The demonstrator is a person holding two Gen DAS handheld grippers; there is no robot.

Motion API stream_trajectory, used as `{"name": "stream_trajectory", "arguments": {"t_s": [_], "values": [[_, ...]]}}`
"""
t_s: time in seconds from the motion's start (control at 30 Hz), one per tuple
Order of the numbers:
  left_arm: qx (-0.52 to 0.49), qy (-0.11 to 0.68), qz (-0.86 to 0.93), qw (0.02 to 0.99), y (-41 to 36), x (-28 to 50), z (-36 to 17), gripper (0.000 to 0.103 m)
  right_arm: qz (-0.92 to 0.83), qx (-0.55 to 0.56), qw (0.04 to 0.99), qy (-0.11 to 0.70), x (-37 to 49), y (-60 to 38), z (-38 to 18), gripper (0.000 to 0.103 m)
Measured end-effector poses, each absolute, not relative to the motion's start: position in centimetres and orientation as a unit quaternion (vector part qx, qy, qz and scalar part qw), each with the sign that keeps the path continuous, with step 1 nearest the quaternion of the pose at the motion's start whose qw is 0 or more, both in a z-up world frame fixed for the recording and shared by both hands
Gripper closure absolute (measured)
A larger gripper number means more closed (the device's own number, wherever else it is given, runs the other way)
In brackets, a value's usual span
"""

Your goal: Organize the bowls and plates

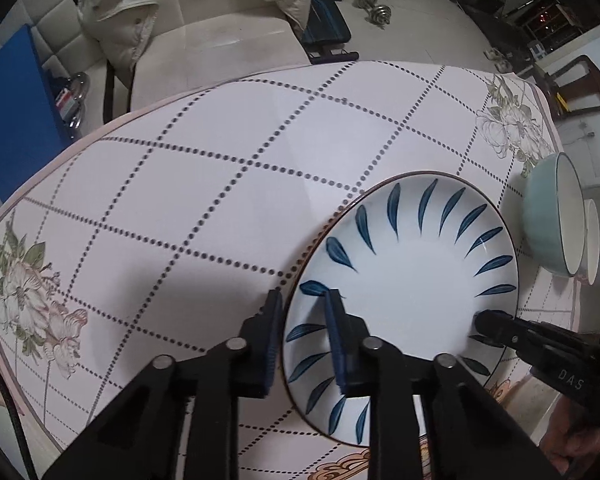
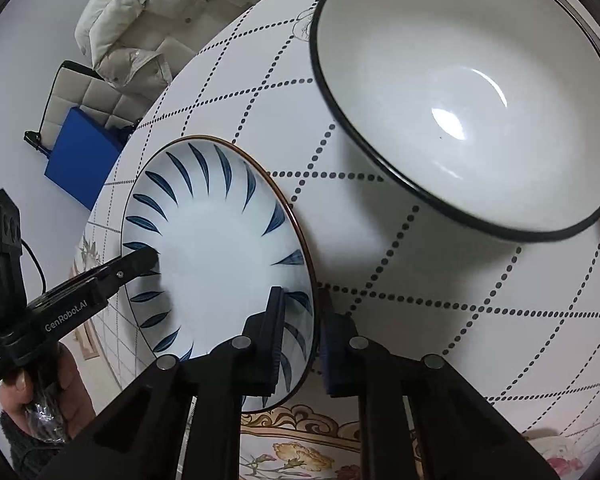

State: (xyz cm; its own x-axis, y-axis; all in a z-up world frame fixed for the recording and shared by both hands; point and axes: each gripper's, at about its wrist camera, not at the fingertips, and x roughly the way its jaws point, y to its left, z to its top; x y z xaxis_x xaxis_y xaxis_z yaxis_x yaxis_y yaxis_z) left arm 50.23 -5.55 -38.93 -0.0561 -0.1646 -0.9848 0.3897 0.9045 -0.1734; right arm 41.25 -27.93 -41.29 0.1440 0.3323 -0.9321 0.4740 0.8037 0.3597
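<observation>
A white plate (image 1: 412,276) with blue leaf strokes and a thin brown rim lies on the table. My left gripper (image 1: 304,320) is shut on the plate's left rim, one pad inside the plate and one outside. In the right wrist view the same plate (image 2: 220,256) has my right gripper (image 2: 302,312) shut on its opposite rim in the same way. Each gripper shows in the other's view: the right gripper (image 1: 484,320) at the plate's right edge, the left gripper (image 2: 140,260) held by a hand (image 2: 40,392). A pale green bowl (image 1: 548,216) with a white inside (image 2: 460,112) and dark rim stands just beyond the plate.
The table (image 1: 220,200) wears a white cloth with a dotted lattice and flower corners. A second pale bowl (image 1: 592,240) is partly hidden behind the first. Beyond the table are a cream sofa with a jacket (image 1: 116,12), a blue box (image 1: 8,120), dumbbells (image 1: 374,6) and a wooden chair (image 1: 584,84).
</observation>
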Motion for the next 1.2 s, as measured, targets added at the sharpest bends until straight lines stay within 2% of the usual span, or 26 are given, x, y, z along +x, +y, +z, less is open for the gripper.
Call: {"name": "stream_trajectory", "arguments": {"t_s": [0.5, 1.2], "values": [[0.063, 0.682, -0.181, 0.706, -3.3, 46.2, -36.9, 0.087, -0.022, 0.269, 0.715, 0.646, 40.3, -26.5, -38.1, 0.088], [0.015, 0.648, -0.167, 0.743, 1.2, 41.9, -30.1, 0.087, 0.016, 0.250, 0.739, 0.626, 35.7, -23.7, -30.7, 0.088]]}}
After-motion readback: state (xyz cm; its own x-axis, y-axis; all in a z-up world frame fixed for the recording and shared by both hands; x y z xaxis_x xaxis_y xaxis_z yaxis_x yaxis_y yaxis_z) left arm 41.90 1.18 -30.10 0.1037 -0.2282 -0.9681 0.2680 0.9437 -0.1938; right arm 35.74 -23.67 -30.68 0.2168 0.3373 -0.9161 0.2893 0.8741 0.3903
